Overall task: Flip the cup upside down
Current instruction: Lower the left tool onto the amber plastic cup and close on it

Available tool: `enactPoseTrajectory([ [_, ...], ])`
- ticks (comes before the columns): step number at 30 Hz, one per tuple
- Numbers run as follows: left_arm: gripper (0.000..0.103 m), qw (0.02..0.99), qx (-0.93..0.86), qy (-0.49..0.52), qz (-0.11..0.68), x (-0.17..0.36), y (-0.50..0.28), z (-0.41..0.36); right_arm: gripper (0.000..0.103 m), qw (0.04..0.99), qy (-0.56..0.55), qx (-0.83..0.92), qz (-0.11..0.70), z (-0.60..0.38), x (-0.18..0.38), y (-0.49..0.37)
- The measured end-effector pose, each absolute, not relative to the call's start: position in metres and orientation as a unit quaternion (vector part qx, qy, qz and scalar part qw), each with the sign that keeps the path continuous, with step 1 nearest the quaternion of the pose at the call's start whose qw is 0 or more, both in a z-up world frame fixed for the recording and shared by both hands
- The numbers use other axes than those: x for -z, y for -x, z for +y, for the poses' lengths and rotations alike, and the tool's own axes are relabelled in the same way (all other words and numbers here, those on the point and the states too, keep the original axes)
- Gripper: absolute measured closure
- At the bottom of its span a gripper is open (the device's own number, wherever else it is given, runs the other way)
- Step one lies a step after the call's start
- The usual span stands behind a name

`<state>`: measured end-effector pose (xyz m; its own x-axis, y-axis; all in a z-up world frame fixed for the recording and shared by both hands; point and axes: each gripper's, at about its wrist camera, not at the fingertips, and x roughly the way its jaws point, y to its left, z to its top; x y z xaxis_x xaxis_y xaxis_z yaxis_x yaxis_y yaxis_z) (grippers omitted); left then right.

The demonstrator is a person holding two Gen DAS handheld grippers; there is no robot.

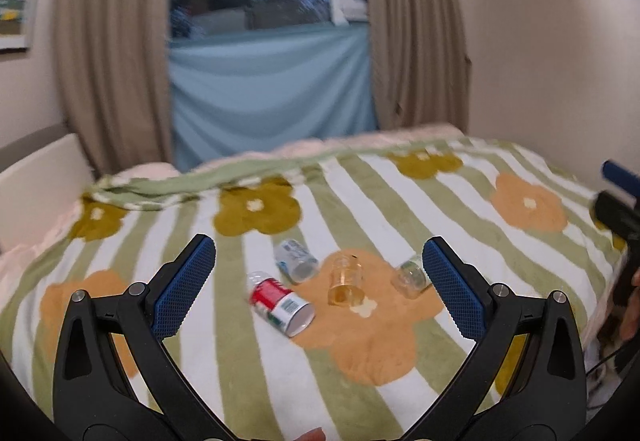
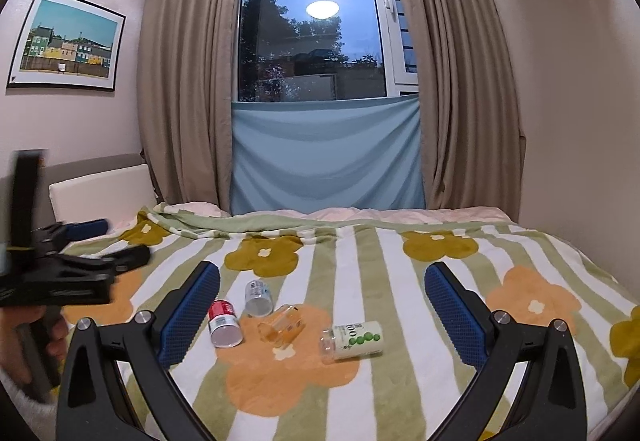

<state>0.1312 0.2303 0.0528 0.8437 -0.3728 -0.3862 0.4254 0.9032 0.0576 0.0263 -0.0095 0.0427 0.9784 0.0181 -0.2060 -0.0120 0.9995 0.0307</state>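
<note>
Several small cups lie on their sides on a flowered blanket (image 2: 360,401). A red and white cup (image 1: 280,303) (image 2: 224,323), a clear cup with blue print (image 1: 296,261) (image 2: 258,297), an amber clear cup (image 1: 346,281) (image 2: 280,327) and a white cup with green dots (image 1: 410,275) (image 2: 354,341). My left gripper (image 1: 318,289) is open above them, empty. My right gripper (image 2: 320,309) is open and empty, also above the cups. The left gripper also shows at the left of the right wrist view (image 2: 100,245).
The blanket (image 1: 360,201) covers a bed against a wall with beige curtains (image 2: 184,81) and a window. A white headboard cushion (image 2: 100,193) stands at the back left. The right gripper's body shows at the right edge of the left wrist view (image 1: 620,209).
</note>
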Motion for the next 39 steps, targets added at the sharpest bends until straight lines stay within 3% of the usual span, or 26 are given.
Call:
enactPoseTrajectory([
  [10,0.0,0.884,0.275,-0.154,0.345,-0.007,-0.273,0.144,0.001,0.992,-0.016,-0.002,0.121,-0.026,-0.039,-0.031],
  [24,0.0,0.777,0.276,-0.248,0.509,0.113,-0.37,0.087,0.0,0.985,-0.023,0.0,0.171,-0.047,-0.02,-0.044],
  [31,0.018,0.749,0.282,-0.22,0.558,0.141,-0.388,0.081,0.001,0.982,-0.025,-0.014,0.185,-0.044,-0.006,-0.058],
  [36,0.043,0.738,0.275,-0.233,0.571,0.151,-0.391,0.075,0.001,0.98,-0.033,-0.019,0.196,-0.046,0.001,-0.061],
  [39,0.043,0.74,0.273,-0.234,0.568,0.148,-0.391,0.074,0.0,0.978,-0.041,-0.022,0.201,-0.05,0.003,-0.062],
])
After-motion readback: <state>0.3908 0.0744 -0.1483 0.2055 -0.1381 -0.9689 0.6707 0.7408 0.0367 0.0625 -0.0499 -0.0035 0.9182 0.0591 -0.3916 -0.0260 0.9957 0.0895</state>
